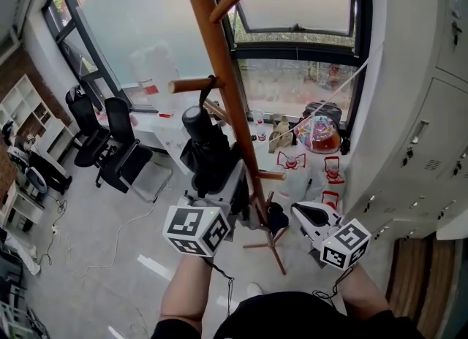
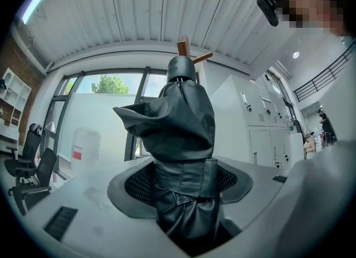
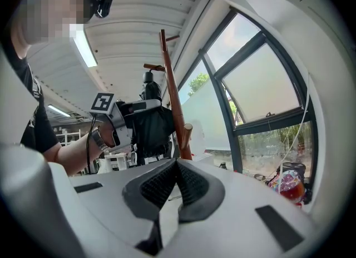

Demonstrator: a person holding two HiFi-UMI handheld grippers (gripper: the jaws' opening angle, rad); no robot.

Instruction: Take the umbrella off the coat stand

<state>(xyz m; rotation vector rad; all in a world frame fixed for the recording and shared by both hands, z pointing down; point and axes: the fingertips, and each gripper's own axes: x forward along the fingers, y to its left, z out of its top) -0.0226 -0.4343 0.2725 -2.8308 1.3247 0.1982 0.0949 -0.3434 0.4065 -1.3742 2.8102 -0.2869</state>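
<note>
The coat stand [image 1: 219, 60] is a slanted wooden pole running from the top centre of the head view down to its feet on the floor at lower centre. The umbrella [image 1: 205, 147], black and folded, hangs against the pole's left side at mid-frame, handle end up.

My left gripper [image 1: 219, 184] has its jaws pinching the wrapped canopy from below. In the left gripper view the fabric bundle fills the gap between the pads and rises up the middle of the frame. My right gripper [image 1: 313, 217] sits at lower right, beside the stand's base, with its jaws pressed together on nothing.

A peg [image 1: 191, 85] sticks out to the left at upper centre-left, and the thin strap [image 1: 212, 83] at the umbrella's top is looped over it close to the pole.

As I judge it, the step is to free that loop. I should lift just enough to slacken the strap, then carry the umbrella leftward along the peg until the loop clears its tip. My pinch needs to be firm so the slick fabric does not slide. Pulling away first could tug the stand over.
</note>
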